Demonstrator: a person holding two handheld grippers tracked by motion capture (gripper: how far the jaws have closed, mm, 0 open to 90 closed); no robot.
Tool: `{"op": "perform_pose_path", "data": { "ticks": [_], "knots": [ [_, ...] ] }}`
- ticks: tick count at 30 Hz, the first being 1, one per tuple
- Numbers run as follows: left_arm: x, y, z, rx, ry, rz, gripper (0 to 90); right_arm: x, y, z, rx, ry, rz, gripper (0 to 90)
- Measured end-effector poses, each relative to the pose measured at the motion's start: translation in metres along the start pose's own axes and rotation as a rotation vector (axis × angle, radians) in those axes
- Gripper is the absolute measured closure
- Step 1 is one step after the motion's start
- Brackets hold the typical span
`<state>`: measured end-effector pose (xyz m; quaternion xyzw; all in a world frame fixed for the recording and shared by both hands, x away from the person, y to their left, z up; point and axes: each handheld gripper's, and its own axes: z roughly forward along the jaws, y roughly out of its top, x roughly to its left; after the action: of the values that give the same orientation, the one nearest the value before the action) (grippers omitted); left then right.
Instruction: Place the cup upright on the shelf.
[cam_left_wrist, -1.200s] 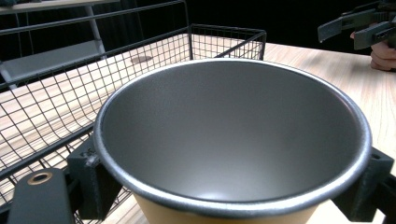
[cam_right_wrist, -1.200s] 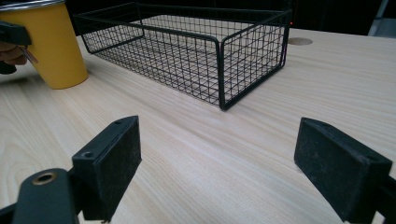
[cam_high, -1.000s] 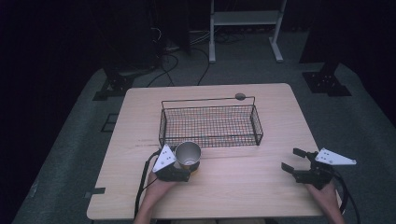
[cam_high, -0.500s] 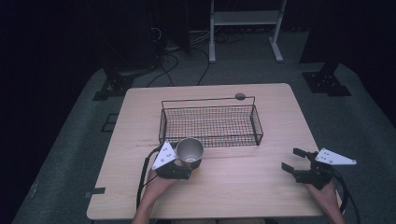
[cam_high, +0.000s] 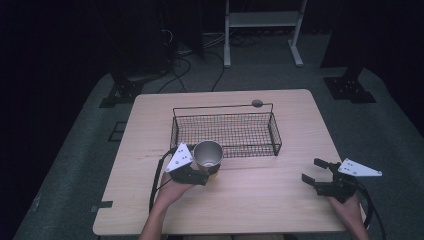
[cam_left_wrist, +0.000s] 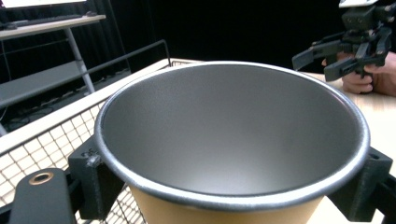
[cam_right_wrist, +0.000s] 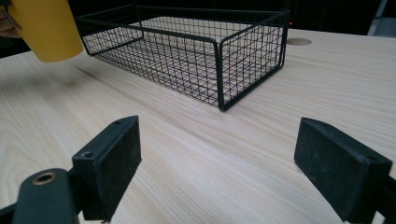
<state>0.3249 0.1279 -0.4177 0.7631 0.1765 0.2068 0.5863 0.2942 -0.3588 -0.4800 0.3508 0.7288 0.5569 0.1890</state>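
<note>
A cup (cam_high: 208, 154), yellow outside and grey metal inside, is held between the jaws of my left gripper (cam_high: 206, 169), just in front of the black wire basket (cam_high: 225, 150). In the left gripper view the cup (cam_left_wrist: 233, 135) sits upright, with a black jaw on each side of its rim and my left gripper (cam_left_wrist: 231, 191) shut on it. From the right gripper view the cup (cam_right_wrist: 46, 28) hangs above the table, its shadow below. My right gripper (cam_high: 314, 171) rests near the table's right front with its jaws wide apart and nothing between them (cam_right_wrist: 226, 163).
The basket (cam_right_wrist: 219, 70) is empty and stands mid-table on the light wooden table (cam_high: 250, 210). A round grey cap (cam_high: 257, 103) sits in the tabletop behind it. Beyond the table are a white metal stand (cam_high: 260, 20) and floor cables (cam_high: 185, 65).
My left gripper has carried the cup up and forward, closer to the basket's front wall. The right gripper has stayed where it was.
</note>
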Motion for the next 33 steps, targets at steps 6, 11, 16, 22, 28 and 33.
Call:
{"op": "perform_pose_path", "data": {
  "ticks": [6, 11, 16, 22, 28, 33],
  "knots": [
    [0.005, 0.012, 0.004, 0.001, -0.019, 0.008, 13.0, 0.000, 0.000, 0.000, -0.001, 0.001, 0.001, 13.7],
    [0.011, 0.020, 0.008, 0.006, -0.024, 0.009, 13.0, 0.000, 0.000, 0.000, -0.003, 0.001, 0.002, 13.7],
    [0.015, 0.024, 0.012, 0.010, -0.029, 0.017, 13.0, 0.000, 0.000, 0.000, -0.004, 0.001, 0.003, 13.7],
    [0.021, 0.030, 0.018, 0.018, -0.037, 0.020, 13.0, -0.001, 0.000, -0.001, -0.006, 0.003, 0.005, 13.7],
    [0.029, 0.038, 0.023, 0.014, -0.043, 0.021, 13.0, -0.001, 0.000, 0.000, -0.008, 0.003, 0.003, 13.7],
    [0.037, 0.043, 0.029, 0.014, -0.051, 0.019, 12.9, -0.001, 0.000, -0.001, -0.007, 0.004, 0.005, 13.7]
  ]
}}
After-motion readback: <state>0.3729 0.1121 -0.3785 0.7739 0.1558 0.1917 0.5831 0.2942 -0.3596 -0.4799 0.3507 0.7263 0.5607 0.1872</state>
